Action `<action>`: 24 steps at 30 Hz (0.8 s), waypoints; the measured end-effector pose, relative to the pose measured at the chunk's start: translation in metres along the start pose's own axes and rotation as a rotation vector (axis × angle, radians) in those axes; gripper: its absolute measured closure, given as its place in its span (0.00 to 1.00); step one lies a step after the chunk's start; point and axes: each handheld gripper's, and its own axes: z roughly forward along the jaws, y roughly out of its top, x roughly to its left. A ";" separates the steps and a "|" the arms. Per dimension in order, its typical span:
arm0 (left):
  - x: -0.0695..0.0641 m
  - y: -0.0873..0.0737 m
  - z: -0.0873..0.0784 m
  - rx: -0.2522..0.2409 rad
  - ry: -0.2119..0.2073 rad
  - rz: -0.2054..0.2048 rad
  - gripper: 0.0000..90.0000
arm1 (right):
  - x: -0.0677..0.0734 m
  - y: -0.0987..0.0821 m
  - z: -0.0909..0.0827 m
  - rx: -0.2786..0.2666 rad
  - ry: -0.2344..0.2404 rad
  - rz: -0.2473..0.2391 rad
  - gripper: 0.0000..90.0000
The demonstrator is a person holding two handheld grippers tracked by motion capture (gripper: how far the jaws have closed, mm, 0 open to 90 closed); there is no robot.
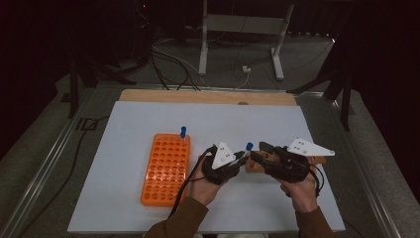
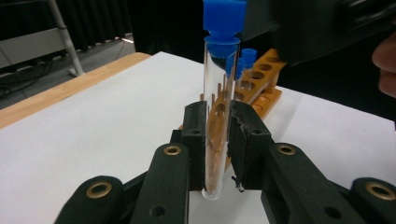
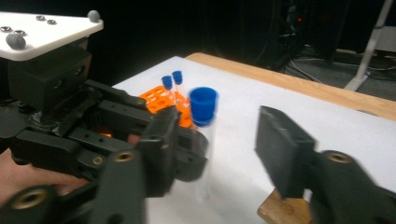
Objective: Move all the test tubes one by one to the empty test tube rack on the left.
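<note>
- Test tube (image 2: 218, 116), blue-capped, stands upright, clamped between the left claw (image 2: 219, 140) jaws.
- Right claw (image 3: 219, 154) gapes apart beside it, holding nothing.
- High view alone shows the orange rack (image 1: 166, 168) left of both claws on the tabletop (image 1: 129, 124).

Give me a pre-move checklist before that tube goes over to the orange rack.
1. Left gripper clamped on the test tube: ok, pads press both sides.
2. Right gripper clear of the tube: ok, jaws stand apart and no pad touches the glass.
3. Blue cap seated: ok.
4. Tube upright in the grip: ok.
5. Free holes in the orange rack: ok, most are empty; capped tubes stand at its far end.
6. Tube bottom clear of the wooden rack: ok, it hangs over the white sheet.
</note>
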 end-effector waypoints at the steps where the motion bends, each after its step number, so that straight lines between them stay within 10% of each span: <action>1: 0.002 0.000 -0.001 -0.003 0.006 -0.003 0.87 | -0.001 0.000 -0.001 -0.004 -0.005 0.003 0.48; 11: 0.019 -0.002 -0.022 -0.026 0.071 -0.028 0.87 | -0.008 0.001 -0.008 -0.034 -0.089 0.014 0.18; 24: 0.044 -0.009 -0.053 -0.044 0.165 -0.071 0.87 | -0.020 -0.001 -0.012 -0.023 -0.149 0.020 0.02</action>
